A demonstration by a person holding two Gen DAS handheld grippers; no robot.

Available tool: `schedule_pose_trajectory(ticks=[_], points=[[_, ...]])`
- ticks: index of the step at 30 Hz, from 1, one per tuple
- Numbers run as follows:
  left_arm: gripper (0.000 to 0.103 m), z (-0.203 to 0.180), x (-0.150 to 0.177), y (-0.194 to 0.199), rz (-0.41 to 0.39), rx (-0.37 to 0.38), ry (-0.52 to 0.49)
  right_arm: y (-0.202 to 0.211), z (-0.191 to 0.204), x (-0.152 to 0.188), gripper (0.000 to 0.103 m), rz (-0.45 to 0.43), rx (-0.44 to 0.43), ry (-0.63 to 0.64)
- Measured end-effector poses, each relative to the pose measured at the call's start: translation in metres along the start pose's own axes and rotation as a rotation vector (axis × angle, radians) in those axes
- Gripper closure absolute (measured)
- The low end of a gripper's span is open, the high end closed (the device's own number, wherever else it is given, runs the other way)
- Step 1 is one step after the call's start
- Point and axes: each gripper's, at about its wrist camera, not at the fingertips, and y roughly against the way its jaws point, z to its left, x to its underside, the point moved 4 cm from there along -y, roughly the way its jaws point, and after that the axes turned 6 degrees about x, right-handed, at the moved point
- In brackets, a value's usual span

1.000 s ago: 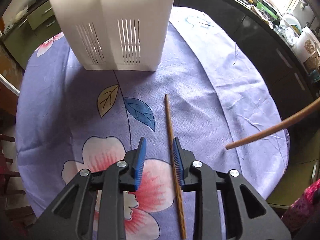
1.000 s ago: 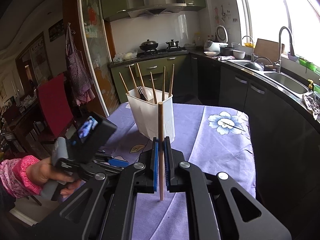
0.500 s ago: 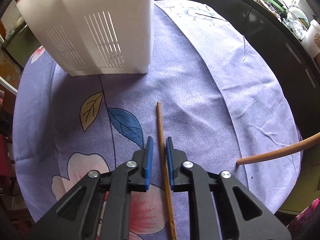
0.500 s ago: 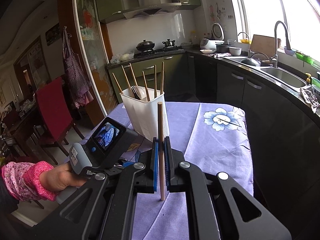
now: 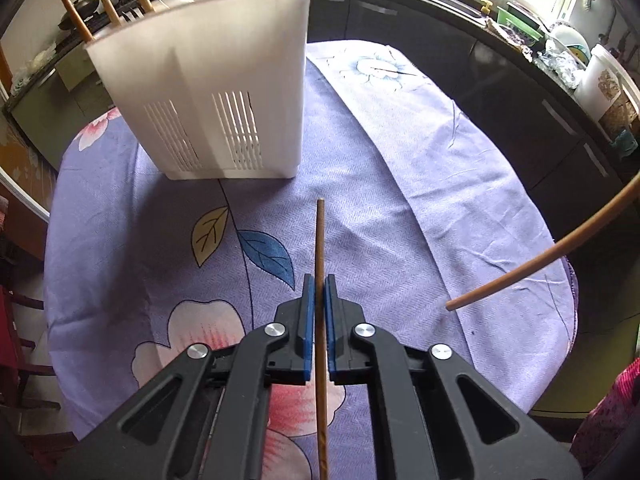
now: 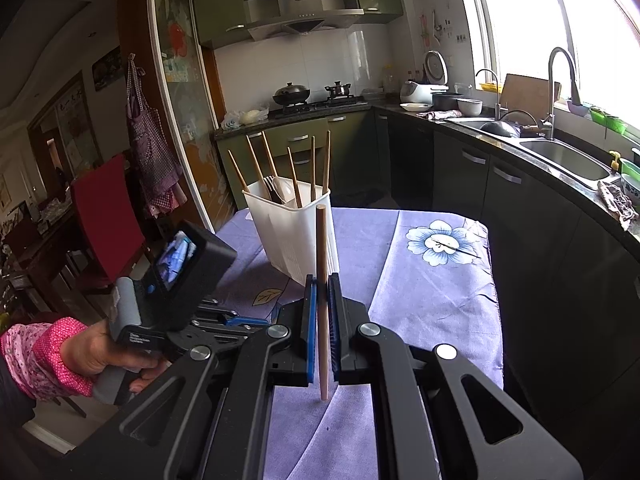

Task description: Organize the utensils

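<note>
White slotted plastic holder (image 5: 208,92) stands toward the table's (image 5: 460,184) far left edge, thin round wooden sticks inside. My left gripper (image 5: 319,296), open a second ago, has clamped a chopstick (image 5: 320,240) and raised its tip off the mid-table cloth: pickup done. Right gripper (image 6: 322,300) stays clenched on a second chopstick (image 6: 321,248), upright, awaiting insertion.

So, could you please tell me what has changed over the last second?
The left hand-held gripper went from open beside the dark chopstick to shut on it. The right hand-held gripper stays clamped on its upright lighter chopstick, and the white holder stands where it was.
</note>
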Motion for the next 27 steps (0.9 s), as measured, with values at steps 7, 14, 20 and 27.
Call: schedule_pose_trajectory(ticks=[7,14,20,27], points=[[0.098,0.009,0.01,0.065,-0.14,0.021,-0.019,0.002,0.008,-0.001,0.097,-0.004,-0.009,0.01],[0.098,0.007,0.029,0.114,-0.282,0.007,-0.084,0.004,0.015,-0.004,0.096,-0.007,-0.009,0.021],[0.098,0.001,0.038,0.138,-0.344,-0.002,-0.119,0.007,0.019,-0.006,0.097,-0.011,-0.01,0.032],[0.098,-0.001,0.043,0.148,-0.369,0.004,-0.123,0.006,0.023,-0.007,0.096,-0.011,-0.015,0.039]])
